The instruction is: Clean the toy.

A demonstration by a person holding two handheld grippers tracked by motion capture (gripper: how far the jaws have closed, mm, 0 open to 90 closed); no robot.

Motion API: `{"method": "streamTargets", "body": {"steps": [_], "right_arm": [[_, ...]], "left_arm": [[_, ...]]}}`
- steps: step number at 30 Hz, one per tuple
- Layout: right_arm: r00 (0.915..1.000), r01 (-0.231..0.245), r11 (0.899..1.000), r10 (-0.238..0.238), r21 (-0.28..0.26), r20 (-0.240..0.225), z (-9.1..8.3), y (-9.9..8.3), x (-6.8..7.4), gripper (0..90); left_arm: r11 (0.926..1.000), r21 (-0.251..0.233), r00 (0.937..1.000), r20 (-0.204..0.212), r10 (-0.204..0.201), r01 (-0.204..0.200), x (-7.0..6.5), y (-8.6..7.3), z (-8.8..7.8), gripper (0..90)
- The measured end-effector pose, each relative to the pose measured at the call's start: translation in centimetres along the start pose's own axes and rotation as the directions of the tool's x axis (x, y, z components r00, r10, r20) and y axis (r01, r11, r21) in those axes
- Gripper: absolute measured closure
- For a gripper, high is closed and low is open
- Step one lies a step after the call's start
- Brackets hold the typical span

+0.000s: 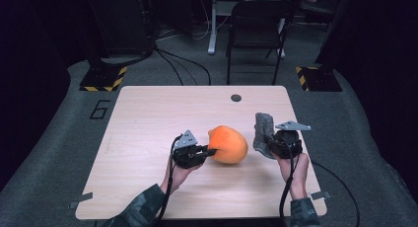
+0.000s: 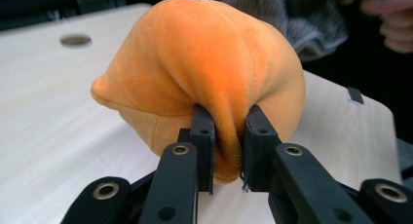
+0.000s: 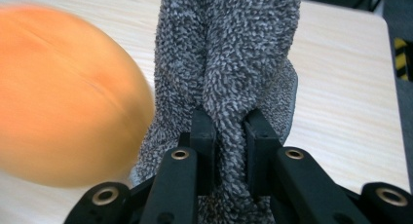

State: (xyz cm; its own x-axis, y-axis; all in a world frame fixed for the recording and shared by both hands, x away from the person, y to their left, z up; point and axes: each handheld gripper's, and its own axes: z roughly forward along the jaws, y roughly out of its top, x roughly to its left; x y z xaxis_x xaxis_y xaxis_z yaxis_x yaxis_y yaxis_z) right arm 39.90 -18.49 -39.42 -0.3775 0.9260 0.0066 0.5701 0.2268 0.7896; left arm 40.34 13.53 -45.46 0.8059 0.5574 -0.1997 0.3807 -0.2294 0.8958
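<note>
Forearms reach in from the near edge. Left gripper (image 1: 211, 151) pinches a fold of the orange plush (image 1: 228, 144) at mid-table (image 1: 148, 113); right gripper (image 3: 229, 131), just right of the plush, clamps a grey cloth (image 3: 234, 48). Both look soft and light; a bunched fold seems the best hold.

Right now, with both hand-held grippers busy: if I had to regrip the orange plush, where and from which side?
Probably where the left hand-held gripper already bites: a pinched fold of the orange plush at its rounded end, approached level from the left. The body looks too fat and round to span, but the soft fabric bunches into a ridge. The right hand-held gripper pinches the grey cloth likewise.
</note>
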Motion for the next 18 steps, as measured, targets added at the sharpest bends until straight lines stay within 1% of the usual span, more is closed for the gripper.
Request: {"method": "streamTargets", "body": {"steps": [2, 3, 4, 6, 8, 10, 12, 13, 14, 16, 17, 18], "right_arm": [[0.9997, 0.023, 1.0, -0.023, -0.009, -0.012, -0.4, 0.4, 0.8, 77.5], [0.9991, 0.036, 0.999, -0.036, -0.009, -0.022, -0.5, 0.7, 1.2, 77.5], [0.9987, 0.038, 0.999, -0.038, -0.012, -0.032, -0.5, 0.9, 1.4, 77.5], [0.9971, 0.052, 0.998, -0.053, -0.02, -0.055, -0.5, 1.1, 2.1, 77.5], [0.9958, 0.063, 0.998, -0.065, -0.025, -0.065, -0.7, 1.3, 2.7, 77.5], [0.9931, 0.069, 0.997, -0.073, -0.041, -0.092, -1.0, 1.5, 3.5, 77.5], [0.9895, 0.079, 0.995, -0.086, -0.058, -0.116, -1.4, 1.8, 4.6, 77.4], [0.9867, 0.084, 0.994, -0.093, -0.066, -0.133, -1.5, 1.9, 5.3, 77.2], [0.9842, 0.092, 0.993, -0.102, -0.071, -0.145, -1.5, 2.0, 5.9, 77.1], [0.9782, 0.104, 0.991, -0.117, -0.081, -0.172, -1.1, 2.2, 7.5, 77.1], [0.9747, 0.126, 0.989, -0.138, -0.077, -0.176, -0.7, 2.3, 8.4, 77.1], [0.9671, 0.153, 0.986, -0.165, -0.073, -0.194, 0.1, 2.4, 9.6, 77.0]], "left_arm": [[0.9989, 0.028, 0.9992, 0.006, -0.039, 0.039, 0.2, -0.2, 0.2, 78.1], [0.9983, 0.037, 0.9989, 0.009, -0.045, 0.045, 0.4, -0.3, 0.3, 78.0], [0.997, 0.045, 0.9978, 0.015, -0.064, 0.064, 0.6, -0.4, 0.5, 77.9], [0.9944, 0.057, 0.9959, 0.012, -0.09, 0.089, 1.0, -0.7, 0.8, 77.8], [0.9914, 0.06, 0.993, 0.015, -0.117, 0.116, 1.2, -0.9, 1.0, 77.5], [0.9896, 0.062, 0.9912, 0.015, -0.132, 0.13, 1.3, -1.0, 1.1, 77.4], [0.9894, 0.062, 0.9912, 0.009, -0.132, 0.131, 1.3, -1.1, 1.0, 77.1], [0.9891, 0.062, 0.9908, 0.009, -0.135, 0.134, 1.3, -1.1, 1.0, 76.9], [0.9899, 0.065, 0.9919, 0.008, -0.127, 0.126, 1.3, -1.1, 1.0, 76.8], [0.9893, 0.067, 0.9914, 0.007, -0.131, 0.13, 1.3, -1.2, 1.0, 76.5], [0.9891, 0.067, 0.9912, 0.005, -0.132, 0.132, 1.2, -1.2, 1.1, 76.4], [0.9894, 0.072, 0.9918, 0.008, -0.127, 0.126, 1.3, -1.2, 1.1, 76.3]]}}
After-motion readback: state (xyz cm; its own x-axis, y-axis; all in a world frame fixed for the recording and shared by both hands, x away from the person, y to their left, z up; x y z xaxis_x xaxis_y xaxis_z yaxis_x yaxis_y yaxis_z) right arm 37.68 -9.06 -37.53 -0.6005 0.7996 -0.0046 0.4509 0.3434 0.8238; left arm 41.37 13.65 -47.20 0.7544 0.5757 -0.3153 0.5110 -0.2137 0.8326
